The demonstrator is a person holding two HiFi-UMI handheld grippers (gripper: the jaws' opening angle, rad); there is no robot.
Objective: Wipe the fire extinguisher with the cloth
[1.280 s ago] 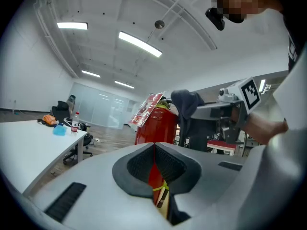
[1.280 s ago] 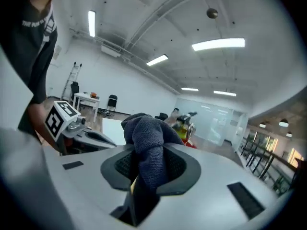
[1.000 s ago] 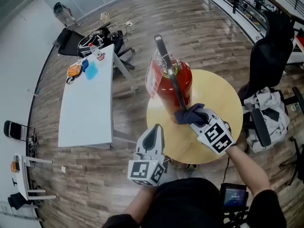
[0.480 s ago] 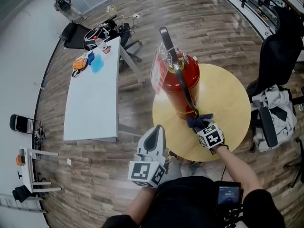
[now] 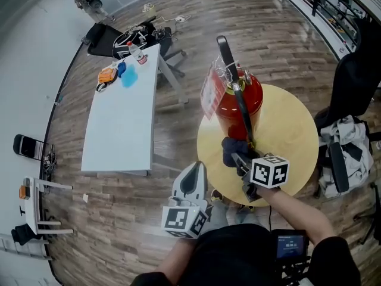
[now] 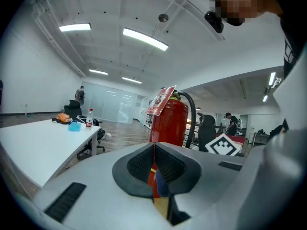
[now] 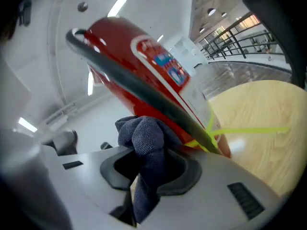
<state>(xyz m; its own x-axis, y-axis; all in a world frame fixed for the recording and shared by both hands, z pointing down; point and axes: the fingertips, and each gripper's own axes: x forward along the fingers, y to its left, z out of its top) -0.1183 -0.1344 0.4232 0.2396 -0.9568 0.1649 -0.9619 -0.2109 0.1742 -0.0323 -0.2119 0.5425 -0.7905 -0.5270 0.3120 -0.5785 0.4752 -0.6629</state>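
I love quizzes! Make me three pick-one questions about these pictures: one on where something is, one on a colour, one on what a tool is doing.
1. Where does the fire extinguisher stand? A) in a box B) on the round wooden table C) on a shelf
2. What colour is the cloth? A) dark blue B) yellow C) white
3. What is the right tool doing? A) hanging open B) gripping a bottle C) pinching the cloth
Answers: B, its red body stands upright on the tabletop; A, the bunched fabric looks navy; C, the right gripper view shows cloth clamped between its jaws.
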